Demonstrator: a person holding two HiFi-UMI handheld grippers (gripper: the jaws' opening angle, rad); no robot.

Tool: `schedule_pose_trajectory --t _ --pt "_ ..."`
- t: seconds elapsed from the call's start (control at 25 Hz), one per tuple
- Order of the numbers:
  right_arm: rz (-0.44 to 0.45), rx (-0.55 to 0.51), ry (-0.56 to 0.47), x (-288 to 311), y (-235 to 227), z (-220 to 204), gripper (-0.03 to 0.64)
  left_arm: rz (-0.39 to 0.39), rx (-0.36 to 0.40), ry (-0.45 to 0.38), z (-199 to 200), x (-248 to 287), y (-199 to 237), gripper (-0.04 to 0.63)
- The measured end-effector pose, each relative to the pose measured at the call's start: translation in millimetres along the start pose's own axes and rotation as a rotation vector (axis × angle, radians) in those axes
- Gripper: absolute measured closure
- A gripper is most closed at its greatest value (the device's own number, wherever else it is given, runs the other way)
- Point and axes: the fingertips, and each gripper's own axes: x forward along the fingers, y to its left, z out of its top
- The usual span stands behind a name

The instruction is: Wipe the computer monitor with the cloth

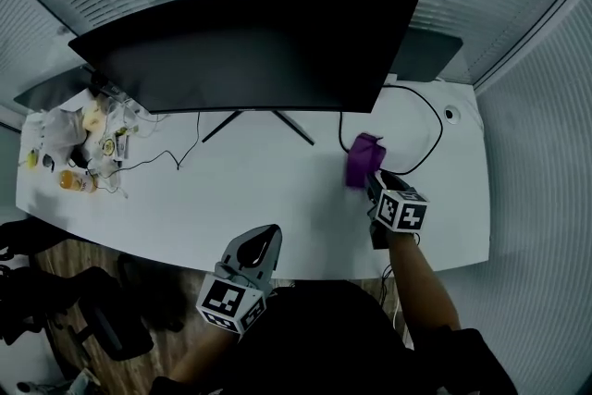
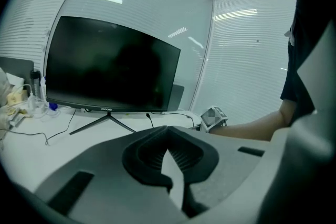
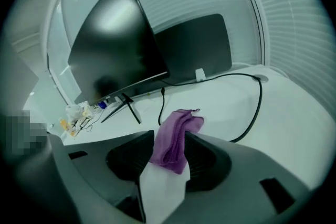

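Observation:
The wide black monitor [image 1: 250,46] stands on its V-shaped foot at the back of the white desk [image 1: 231,190]; it also fills the left gripper view [image 2: 110,65] and the right gripper view [image 3: 115,44]. A purple cloth [image 1: 363,159] lies bunched on the desk right of the monitor's foot. My right gripper [image 1: 373,182] is right behind it, open, and the cloth [image 3: 176,136] sits loosely between the parted jaws of this gripper [image 3: 169,139]. My left gripper [image 1: 262,240] hovers at the desk's near edge, shut and empty [image 2: 168,131].
A second dark screen [image 1: 425,51] stands behind the monitor at the right. A black cable [image 1: 433,139] loops over the desk near the cloth. Bottles and wrappers [image 1: 83,143] clutter the left end. An office chair [image 1: 83,319] stands below left.

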Motion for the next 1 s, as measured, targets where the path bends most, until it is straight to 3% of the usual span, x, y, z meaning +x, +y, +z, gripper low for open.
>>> schedule_pose_trajectory --t 0.28,0.56,0.68,1.0 --pt "-0.054 0.078 0.062 41 -22 -6 0.414 0.024 -0.012 0.043 -1 9 8 0.591" --pt "-0.108 0.018 0.101 57 -25 -13 0.435 0.012 -0.015 0.047 1 14 25 0.591" --pt "-0.122 -0.007 0.081 54 -20 -6 0.497 -0.009 -0.009 0.048 6 13 30 0.591" --pt "-0.184 -0.108 -0.08 27 9 25 0.525 -0.09 0.023 0.027 9 5 49 0.591"
